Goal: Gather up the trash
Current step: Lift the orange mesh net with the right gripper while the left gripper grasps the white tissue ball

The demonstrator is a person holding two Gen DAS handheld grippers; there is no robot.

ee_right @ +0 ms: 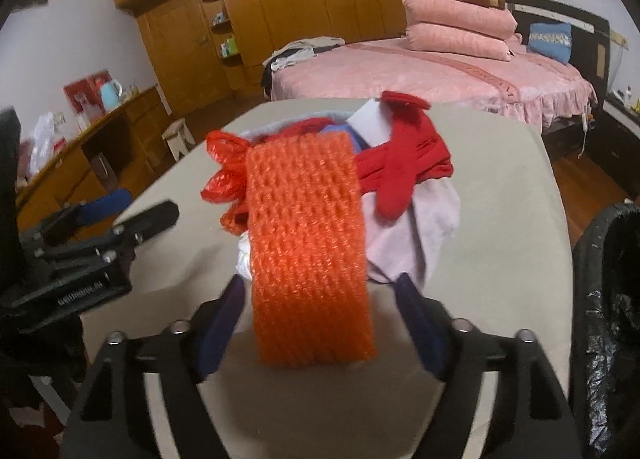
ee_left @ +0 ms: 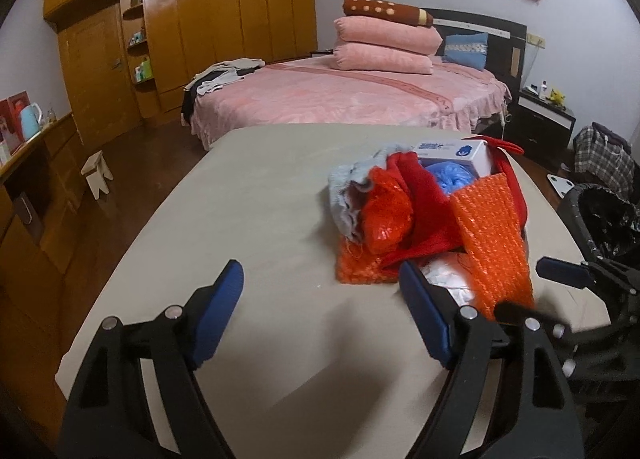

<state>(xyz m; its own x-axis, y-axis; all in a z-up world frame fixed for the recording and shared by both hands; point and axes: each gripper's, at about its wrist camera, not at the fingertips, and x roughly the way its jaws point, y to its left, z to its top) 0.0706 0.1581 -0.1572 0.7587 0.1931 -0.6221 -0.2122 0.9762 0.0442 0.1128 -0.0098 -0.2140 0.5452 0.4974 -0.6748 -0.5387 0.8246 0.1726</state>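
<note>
The left gripper [ee_left: 320, 283] hangs low over the bare near part of the beige tabletop [ee_left: 248, 195], its blue-padded fingers [ee_left: 224, 291] spread wide with nothing between them. Just to its right, toward the right side of the tabletop, lies the trash pile: a pale blue-grey rag [ee_left: 348, 191], a crumpled red net [ee_left: 386, 215], red cloth [ee_left: 424, 227] and a white box [ee_left: 456, 151] at the back with blue plastic [ee_left: 452, 177] before it. Across the front of the pile stretches an orange foam mesh sleeve [ee_right: 308, 243], its near end reaching down between the fingers of the right gripper [ee_right: 320, 291]; these stand apart on either side of it, and whether they touch it cannot be told. A red glove [ee_right: 404, 163] lies over white fabric [ee_right: 404, 235] beside the sleeve. At the far right, beside the tabletop's edge, stands a bin lined with a black bag [ee_right: 608, 299].
</note>
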